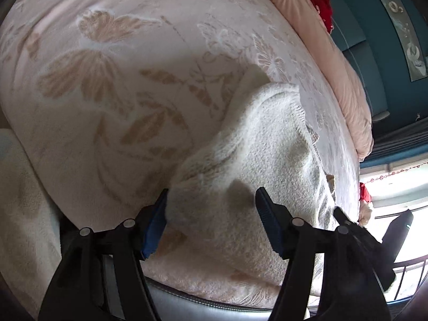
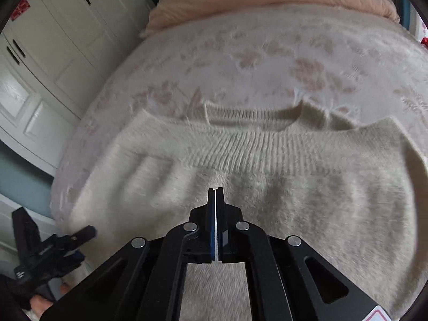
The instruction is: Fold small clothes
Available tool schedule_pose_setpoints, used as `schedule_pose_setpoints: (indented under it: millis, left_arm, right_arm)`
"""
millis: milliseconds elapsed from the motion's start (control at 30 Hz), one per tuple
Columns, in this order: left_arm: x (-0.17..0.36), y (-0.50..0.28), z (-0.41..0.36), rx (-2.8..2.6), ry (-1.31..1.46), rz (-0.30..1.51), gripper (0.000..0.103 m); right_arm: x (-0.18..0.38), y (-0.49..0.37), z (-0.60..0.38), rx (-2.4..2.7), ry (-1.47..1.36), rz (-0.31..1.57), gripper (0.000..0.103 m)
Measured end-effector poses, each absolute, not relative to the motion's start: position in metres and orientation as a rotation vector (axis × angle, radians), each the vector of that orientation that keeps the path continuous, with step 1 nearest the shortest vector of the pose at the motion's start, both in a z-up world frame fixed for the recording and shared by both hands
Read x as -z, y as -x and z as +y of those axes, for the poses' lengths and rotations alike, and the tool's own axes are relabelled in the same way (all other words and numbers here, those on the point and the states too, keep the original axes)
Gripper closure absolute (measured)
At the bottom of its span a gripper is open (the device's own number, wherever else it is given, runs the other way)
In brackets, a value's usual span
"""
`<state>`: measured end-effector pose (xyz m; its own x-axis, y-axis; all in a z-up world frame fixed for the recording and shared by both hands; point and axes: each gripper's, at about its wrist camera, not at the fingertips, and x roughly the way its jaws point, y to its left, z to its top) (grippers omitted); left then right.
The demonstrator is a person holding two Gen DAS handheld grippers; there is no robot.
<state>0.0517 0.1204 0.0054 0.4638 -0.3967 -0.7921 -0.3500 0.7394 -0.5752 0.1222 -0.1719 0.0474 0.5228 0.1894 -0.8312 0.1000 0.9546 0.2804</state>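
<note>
Spreading left tongs (image 1: pixel 211 203) over sweater (image 2: pixel 267 176); right tongs (image 2: pixel 215 190) closed.

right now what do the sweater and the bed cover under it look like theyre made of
The sweater: fuzzy cream knit, probably wool or a mohair-like blend; ribbed rows show at the collar and a soft halo of fibres elsewhere. The bed cover: plush pale pink fleece or flannel, likely synthetic; short matte pile with tan butterfly and leaf patterns.
</note>
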Motion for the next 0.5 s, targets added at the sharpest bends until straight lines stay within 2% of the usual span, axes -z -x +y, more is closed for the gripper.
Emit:
schedule_pose_setpoints:
  millis: [133,167,233,267,433,500]
  left_arm:
    - [-0.005,-0.054,0.119,0.033,0.818,1.071,0.033]
    - [-0.005,-0.056,0.118,0.028,0.815,1.069,0.033]
    - [-0.007,-0.06,0.117,0.025,0.815,1.06,0.034]
    - [-0.008,-0.063,0.117,0.025,0.82,1.057,0.038]
    - [-0.02,-0.078,0.116,0.107,0.874,1.036,0.078]
    - [-0.038,-0.082,0.107,0.162,0.868,0.996,0.083]
  right_arm:
    - [-0.018,-0.137,-0.174,-0.02,-0.33,1.103,0.101]
    - [0.005,-0.149,-0.175,-0.002,-0.334,1.162,0.102]
    - [0.012,-0.152,-0.187,-0.017,-0.414,1.139,0.102]
    - [0.009,-0.151,-0.191,-0.022,-0.451,1.143,0.103]
    - [0.009,-0.15,-0.198,-0.049,-0.504,1.146,0.103]
    - [0.011,-0.147,-0.2,-0.056,-0.521,1.138,0.103]
